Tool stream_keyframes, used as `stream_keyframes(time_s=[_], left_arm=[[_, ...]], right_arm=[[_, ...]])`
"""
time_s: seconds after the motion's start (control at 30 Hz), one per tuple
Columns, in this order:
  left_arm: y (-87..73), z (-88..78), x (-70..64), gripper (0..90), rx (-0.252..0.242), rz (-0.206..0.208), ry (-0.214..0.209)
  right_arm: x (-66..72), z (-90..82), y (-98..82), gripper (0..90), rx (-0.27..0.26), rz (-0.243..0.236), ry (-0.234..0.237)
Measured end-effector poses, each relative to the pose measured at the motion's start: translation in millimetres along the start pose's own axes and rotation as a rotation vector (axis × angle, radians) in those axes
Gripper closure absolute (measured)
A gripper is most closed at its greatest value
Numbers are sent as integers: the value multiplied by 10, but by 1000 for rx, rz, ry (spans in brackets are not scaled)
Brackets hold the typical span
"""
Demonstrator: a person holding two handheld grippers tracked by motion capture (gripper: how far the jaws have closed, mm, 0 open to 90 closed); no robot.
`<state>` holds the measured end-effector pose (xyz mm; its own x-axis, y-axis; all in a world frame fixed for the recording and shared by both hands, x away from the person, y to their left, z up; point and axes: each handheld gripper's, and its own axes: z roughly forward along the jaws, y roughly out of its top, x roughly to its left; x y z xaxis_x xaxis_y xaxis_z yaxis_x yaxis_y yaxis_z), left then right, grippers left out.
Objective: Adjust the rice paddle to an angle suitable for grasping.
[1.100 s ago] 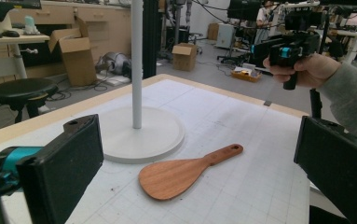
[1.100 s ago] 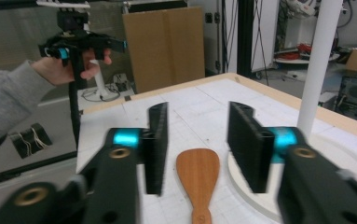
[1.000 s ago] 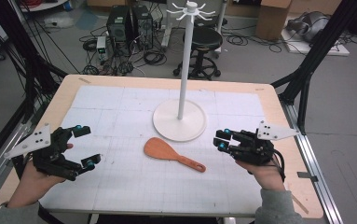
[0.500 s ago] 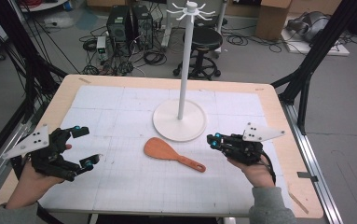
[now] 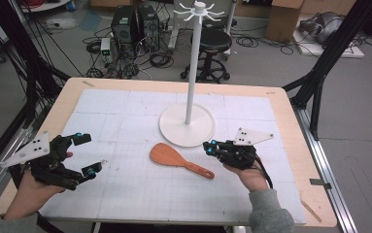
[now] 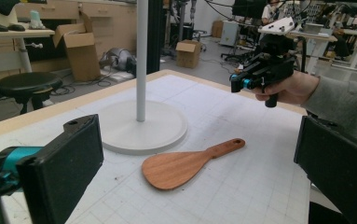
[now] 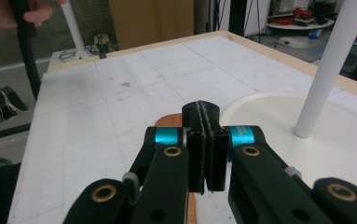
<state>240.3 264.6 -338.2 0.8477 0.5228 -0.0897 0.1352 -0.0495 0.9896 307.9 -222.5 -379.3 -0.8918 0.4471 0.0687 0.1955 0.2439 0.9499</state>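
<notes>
Since the earlier frame the right tongs (image 5: 211,147) had come in toward the middle of the table (image 5: 290,145) and lower, from a spot out by the right edge to a place just above the handle end of the wooden rice paddle (image 5: 178,159). Their jaws had just been closing with nothing between them, and in the right gripper view they stood pressed flat together, pad against pad, with the paddle's orange wood showing below and beyond them. The left tongs (image 5: 85,154) had kept their place near the table's left edge, jaws spread wide and empty; in the left gripper view the paddle lay between the two black pads but well ahead of them.

The paddle lay flat on the white gridded mat (image 5: 125,194), blade toward the left, handle with its hole pointing right and toward the person. It sat just in front of the round base of the white stand (image 5: 187,124), apart from it.
</notes>
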Motion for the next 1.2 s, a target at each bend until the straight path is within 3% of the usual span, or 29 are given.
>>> stream_keyframes(time_s=[0.17, 0.6, 0.7, 0.87, 1.2], left_arm=[[-8, -26, -10, 18, 3, -2, 2], [-34, -55, -18, 18, 9, -9, 8], [-41, -54, -23, 17, 4, -13, -6], [-60, -37, -23, 18, 15, -16, -10], [-110, -22, -24, 18, 35, -22, 0]], right_arm=[[-37, 93, -37, 887, 15, 5, -5], [-148, 355, -105, 888, 56, 37, 46], [-132, 462, -107, 888, 111, -3, 53], [-157, 553, -113, 888, 140, 2, 60], [-156, 895, -107, 888, 221, -17, 88]])
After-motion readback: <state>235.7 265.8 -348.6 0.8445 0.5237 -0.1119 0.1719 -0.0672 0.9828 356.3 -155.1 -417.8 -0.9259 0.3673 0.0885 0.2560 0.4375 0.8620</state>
